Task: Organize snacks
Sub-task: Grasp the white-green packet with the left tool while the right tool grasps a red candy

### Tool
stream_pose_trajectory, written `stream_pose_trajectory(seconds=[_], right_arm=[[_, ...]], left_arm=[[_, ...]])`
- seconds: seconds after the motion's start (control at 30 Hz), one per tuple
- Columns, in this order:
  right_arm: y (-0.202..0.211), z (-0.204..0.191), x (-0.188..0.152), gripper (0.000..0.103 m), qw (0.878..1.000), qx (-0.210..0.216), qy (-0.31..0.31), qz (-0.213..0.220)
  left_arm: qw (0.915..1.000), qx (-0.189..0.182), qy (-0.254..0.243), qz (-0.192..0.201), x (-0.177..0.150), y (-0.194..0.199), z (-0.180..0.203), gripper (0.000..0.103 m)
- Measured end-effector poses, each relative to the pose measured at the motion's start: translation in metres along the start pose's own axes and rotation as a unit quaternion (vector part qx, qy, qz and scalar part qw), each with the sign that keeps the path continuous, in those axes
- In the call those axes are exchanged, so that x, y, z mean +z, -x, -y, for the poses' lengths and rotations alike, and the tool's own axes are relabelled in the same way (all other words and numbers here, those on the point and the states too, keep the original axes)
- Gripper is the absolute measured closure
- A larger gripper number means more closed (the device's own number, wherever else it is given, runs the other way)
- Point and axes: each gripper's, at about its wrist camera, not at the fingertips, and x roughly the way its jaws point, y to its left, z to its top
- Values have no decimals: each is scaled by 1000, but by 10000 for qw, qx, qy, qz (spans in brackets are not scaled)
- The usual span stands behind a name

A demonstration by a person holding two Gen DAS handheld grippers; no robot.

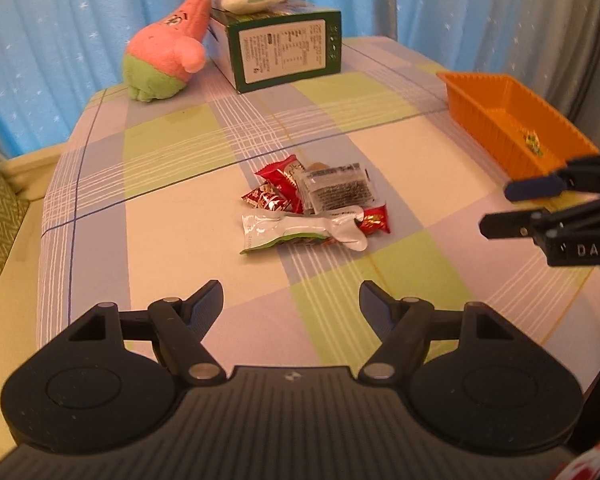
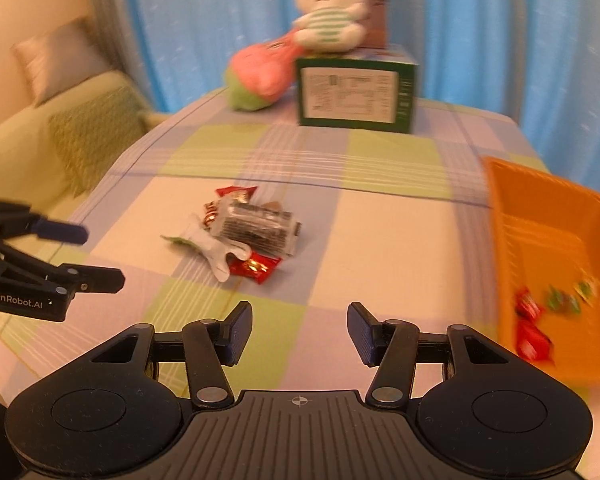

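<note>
The worktop (image 1: 172,184), covered in a plaid cloth, carries all task items. The orange basket (image 1: 496,116) stands at the 2 o'clock edge of the left wrist view and at 3 o'clock in the right wrist view. It already holds a few small wrapped sweets (image 2: 540,316), red and green, lying on its floor. This part of the job appears done.

The snack pile (image 1: 316,208) remains on the cloth near the centre, well apart from the basket. It consists of a clear-wrapped dark bar (image 1: 338,191) on top, a white-and-green pouch (image 1: 300,234) at the pile's 6 o'clock, and several red packets (image 1: 278,190) beneath and around them. Judged from this layout, most of the work is still outstanding: every item in the pile has yet to go into the basket.

The left tool (image 1: 291,300) is empty, its jaws standing wide apart, short of the pile. The right tool (image 2: 299,330) is likewise empty with jaws parted, also short of the pile.

Limits of view:
- The basket's near end is cut off in both views, so its full contents cannot be counted.
- The right wrist view is blurred; sweet wrappers are unreadable.
- Overlap hides the exact number of red packets.
- A tan item behind the bar cannot be identified.
</note>
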Motion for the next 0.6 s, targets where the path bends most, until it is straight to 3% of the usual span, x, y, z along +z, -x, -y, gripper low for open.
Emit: stream_pose_trajectory(seconds=[0.23,0.43,0.6], right_arm=[[-54,-8,14,50,9918,466,1179,-159],[-96,-21,19,59,9703,694,2287,-365],[-124,-29,23,61,9514,826,2927,-488]], left_arm=[[9985,-148,-509,-123,2,-31,-13,31],[9941,-326,-1023,-132,8,-51,-20,32],[9850,-497,-1651,-100,18,-62,-21,32]])
